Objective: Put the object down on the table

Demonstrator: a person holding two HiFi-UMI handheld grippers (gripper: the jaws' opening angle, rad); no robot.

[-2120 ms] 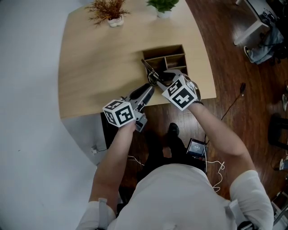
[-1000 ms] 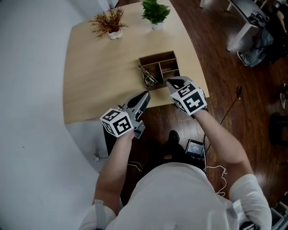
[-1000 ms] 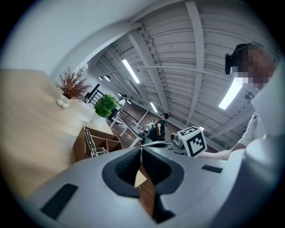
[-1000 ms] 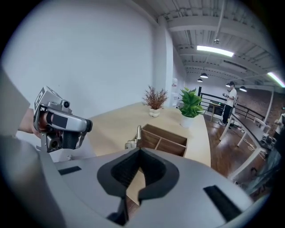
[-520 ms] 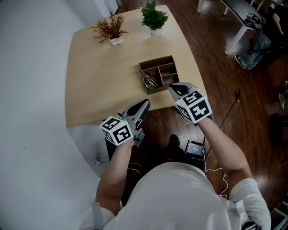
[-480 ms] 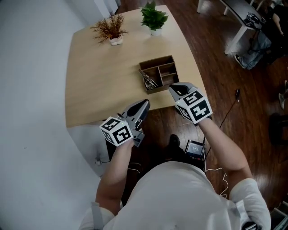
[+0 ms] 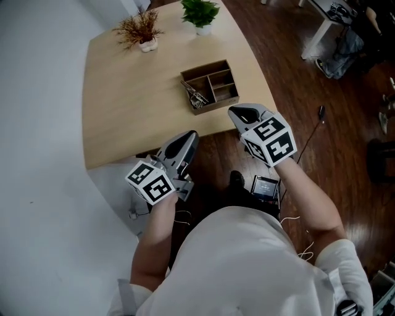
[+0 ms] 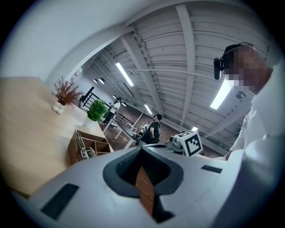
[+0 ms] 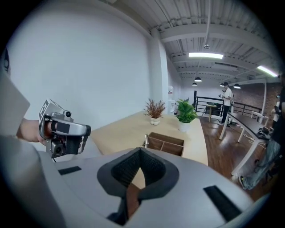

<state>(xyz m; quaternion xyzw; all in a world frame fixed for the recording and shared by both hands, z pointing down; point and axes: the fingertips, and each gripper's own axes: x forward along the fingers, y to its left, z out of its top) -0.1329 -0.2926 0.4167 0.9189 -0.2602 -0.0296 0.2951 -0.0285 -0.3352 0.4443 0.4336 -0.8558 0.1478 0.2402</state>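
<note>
A wooden organiser box (image 7: 211, 86) stands on the light wooden table (image 7: 136, 92), near its right front edge. A metal utensil (image 7: 194, 95) lies in its left compartment; it also shows as the utensil (image 8: 82, 147) in the left gripper view and just over the box rim as the utensil (image 9: 145, 141) in the right gripper view. My left gripper (image 7: 190, 136) is shut and empty, off the table's front edge. My right gripper (image 7: 239, 112) is also shut and empty, just in front of the box and clear of it. The shut jaws fill the bottom of both gripper views.
A dried reddish plant (image 7: 141, 28) and a green potted plant (image 7: 199, 12) stand at the table's far edge. A black device (image 7: 265, 185) with cables lies on the dark wood floor under my arms. People stand far off in the room (image 8: 153, 131).
The right gripper was at the box with the utensil; both grippers have since drawn back off the table's front edge toward me. The utensil stays in the box.
</note>
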